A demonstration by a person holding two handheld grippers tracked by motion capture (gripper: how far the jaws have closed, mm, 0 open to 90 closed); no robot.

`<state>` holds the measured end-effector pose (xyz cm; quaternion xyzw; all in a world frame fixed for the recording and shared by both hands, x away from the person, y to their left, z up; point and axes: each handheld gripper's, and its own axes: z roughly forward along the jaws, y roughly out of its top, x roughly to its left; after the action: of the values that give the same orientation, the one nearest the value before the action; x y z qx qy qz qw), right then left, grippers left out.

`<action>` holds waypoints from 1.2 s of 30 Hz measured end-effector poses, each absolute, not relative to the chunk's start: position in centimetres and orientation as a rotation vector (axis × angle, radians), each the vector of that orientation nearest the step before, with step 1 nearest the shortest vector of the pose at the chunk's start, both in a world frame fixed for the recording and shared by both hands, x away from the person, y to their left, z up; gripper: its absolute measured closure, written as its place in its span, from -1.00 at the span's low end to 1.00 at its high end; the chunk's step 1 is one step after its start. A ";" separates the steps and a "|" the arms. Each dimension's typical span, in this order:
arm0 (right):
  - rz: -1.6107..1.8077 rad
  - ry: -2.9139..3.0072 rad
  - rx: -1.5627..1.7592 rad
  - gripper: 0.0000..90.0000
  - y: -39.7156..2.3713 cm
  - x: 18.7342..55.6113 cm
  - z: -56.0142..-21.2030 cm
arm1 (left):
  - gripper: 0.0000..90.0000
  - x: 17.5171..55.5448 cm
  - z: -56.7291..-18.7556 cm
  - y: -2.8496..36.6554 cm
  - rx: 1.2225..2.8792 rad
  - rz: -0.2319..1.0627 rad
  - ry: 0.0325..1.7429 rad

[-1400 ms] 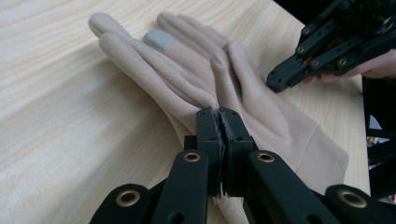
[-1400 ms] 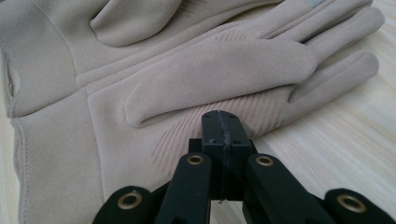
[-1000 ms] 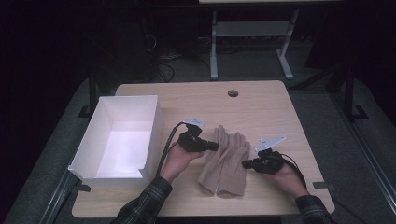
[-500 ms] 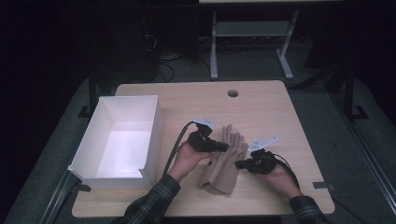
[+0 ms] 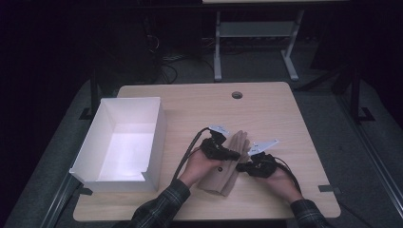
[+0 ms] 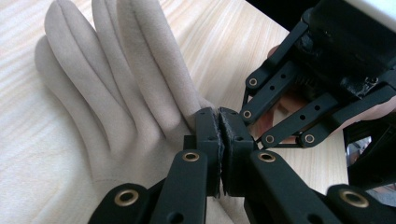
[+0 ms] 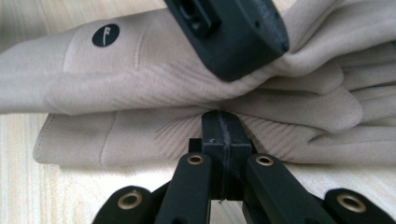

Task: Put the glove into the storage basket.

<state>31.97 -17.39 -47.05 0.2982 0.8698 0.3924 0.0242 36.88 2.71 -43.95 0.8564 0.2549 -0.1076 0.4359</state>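
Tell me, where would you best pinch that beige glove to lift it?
Probably at the cuff end of the glove, coming in low from its long side edge as the right gripper does. The cloth lies flat and doubled there, giving shut jaws a thin edge to nip; the glove fingers would flop.

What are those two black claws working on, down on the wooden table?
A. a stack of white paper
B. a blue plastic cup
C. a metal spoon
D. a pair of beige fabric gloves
D. Both the left claw and the right claw meet at the pair of beige fabric gloves lying on the light wooden table, beside the open white box; the glove fingers show plainly in the left gripper view.
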 end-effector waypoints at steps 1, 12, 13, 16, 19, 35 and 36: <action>1.213 2.690 0.919 1.00 -17.4 31.9 -47.0 | 0.87 36.9 -43.7 2.8 2.115 -0.272 0.619; 1.172 2.576 1.029 0.70 -21.7 32.0 -46.1 | 0.99 35.2 -43.7 2.2 2.170 -0.270 0.573; 1.172 2.576 1.029 0.70 -21.7 32.0 -46.1 | 0.99 35.2 -43.7 2.2 2.170 -0.270 0.573; 1.157 2.493 1.090 0.40 -23.3 32.3 -45.9 | 0.99 34.7 -45.0 1.3 2.226 -0.272 0.571; 1.123 2.445 1.121 0.17 -23.9 32.5 -46.1 | 0.99 34.5 -45.8 0.7 2.288 -0.233 0.568; 1.003 2.335 1.203 -0.38 -25.1 33.5 -47.6 | 0.99 33.9 -45.6 3.6 2.350 -0.176 0.586; 0.997 2.338 1.195 -0.39 -25.2 33.6 -47.8 | 0.99 33.8 -45.6 3.9 2.352 -0.172 0.590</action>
<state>33.56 -25.21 -47.78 0.4195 0.8210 0.3501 0.1657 33.82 3.87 -45.60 0.9071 0.2276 -0.0663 0.3479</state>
